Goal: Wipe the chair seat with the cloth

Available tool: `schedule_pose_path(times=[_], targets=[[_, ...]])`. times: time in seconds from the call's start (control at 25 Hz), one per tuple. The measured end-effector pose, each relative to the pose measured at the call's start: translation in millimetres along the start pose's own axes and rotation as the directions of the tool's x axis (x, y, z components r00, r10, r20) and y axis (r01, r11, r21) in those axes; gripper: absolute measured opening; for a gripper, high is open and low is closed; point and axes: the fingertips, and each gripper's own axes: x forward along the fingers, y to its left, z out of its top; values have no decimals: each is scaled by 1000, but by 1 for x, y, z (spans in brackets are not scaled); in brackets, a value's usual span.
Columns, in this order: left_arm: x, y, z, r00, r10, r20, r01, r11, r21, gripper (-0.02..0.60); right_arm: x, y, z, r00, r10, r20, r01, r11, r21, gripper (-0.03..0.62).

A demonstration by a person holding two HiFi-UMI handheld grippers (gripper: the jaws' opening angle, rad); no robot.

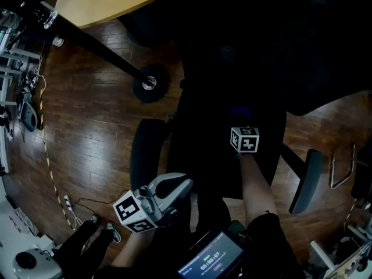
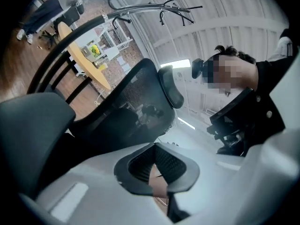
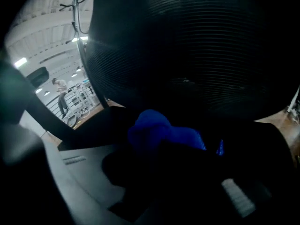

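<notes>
Here's the chair seat [image 1: 203,150], a big dark slab filling the middle of the head view, with one armrest [image 1: 145,156] on the left and the other [image 1: 305,182] on the right. The mesh backrest [image 3: 197,55] rises at the far side and takes up most of the right gripper view. Far left, the edge of a round wooden tabletop [image 1: 99,2] pokes in over the plank floor.

Now the tools. The left hand-held gripper [image 2: 154,146] hangs near us, by the left armrest and off the seat. Its jaws are drawn together at the tips with nothing between them. The right hand-held gripper [image 3: 164,149] is out over the seat towards the backrest, clamped on the blue cloth [image 3: 157,130], which is bunched into a wad ahead of its jaws.

The seat is so dark that we can't tell whether the cloth is pressed down onto it or just above it.

As for the risks, we judge that a wad like that gives a narrow wiping face, so strokes could leave strips unwiped. Dragging it could also tug the cloth out of the jaws. Pushing further risks a knock against the backrest, and with the left hand-held gripper steadying nothing, the chair could turn under the push.
</notes>
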Motion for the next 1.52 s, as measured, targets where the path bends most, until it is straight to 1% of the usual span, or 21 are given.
schedule_pose_path(times=[0.2, 0.36, 0.44, 0.6, 0.72, 0.8, 0.84, 0.88, 0.92, 0.96, 1.04, 1.12, 1.24, 1.32, 1.4, 1.44, 1.52], targets=[[34, -17, -20, 996, -68, -62, 68, 998, -8, 2, -65, -105, -17, 988, -152, 0, 152, 986, 63, 58], [54, -22, -35, 991, -96, -97, 95, 995, -16, 3, -110, -164, -33, 969, -246, 18, 242, 962, 122, 58], [63, -25, -34, 989, -101, -104, 100, 995, -12, 2, -122, -178, -32, 966, -258, 33, 251, 957, 147, 58], [72, -33, -23, 990, -97, -99, 98, 995, -4, 2, -131, -182, -18, 969, -246, 33, 238, 959, 156, 58], [69, -37, -22, 993, -85, -76, 85, 996, -2, 2, -137, -183, -18, 968, -246, 41, 238, 960, 147, 58], [64, -37, -20, 996, -81, -46, 80, 997, -12, 3, -141, -180, -17, 960, -273, 60, 261, 953, 156, 58], [60, -34, -18, 997, -78, -29, 78, 997, -17, 3, -139, -172, -16, 956, -283, 80, 267, 949, 169, 58], [56, -31, -16, 997, -73, -14, 73, 997, -19, 2, -134, -157, -13, 956, -275, 104, 254, 950, 183, 58], [51, -26, -14, 998, -65, -3, 64, 998, -20, 2, -125, -136, -10, 961, -246, 123, 220, 956, 191, 58], [44, -21, -13, 999, -54, 7, 54, 998, -22, 2, -114, -109, -6, 971, -200, 134, 173, 966, 190, 58], [29, -13, -8, 999, -26, 30, 27, 999, -26, 2, -85, -47, 0, 988, -80, 132, 57, 984, 170, 58], [14, -7, 0, 998, 2, 57, -1, 1000, -22, 2, -56, 19, 5, 993, 46, 111, -61, 989, 134, 58], [-3, -3, 9, 995, 27, 92, -26, 1000, -14, 3, -20, 107, 12, 977, 203, 72, -209, 974, 85, 58], [-14, 1, 14, 993, 47, 112, -46, 999, -8, 2, -2, 157, 13, 960, 279, 40, -281, 957, 69, 58], [-25, 3, 18, 990, 59, 130, -59, 998, -4, 2, 11, 196, 7, 946, 323, 7, -323, 945, 51, 58], [-31, 2, 20, 989, 60, 137, -61, 998, -2, 3, 15, 210, 1, 943, 333, -7, -332, 943, 37, 58], [-40, -1, 22, 988, 57, 142, -58, 998, 5, 2, 20, 222, -9, 946, 323, -17, -323, 946, -3, 58]])
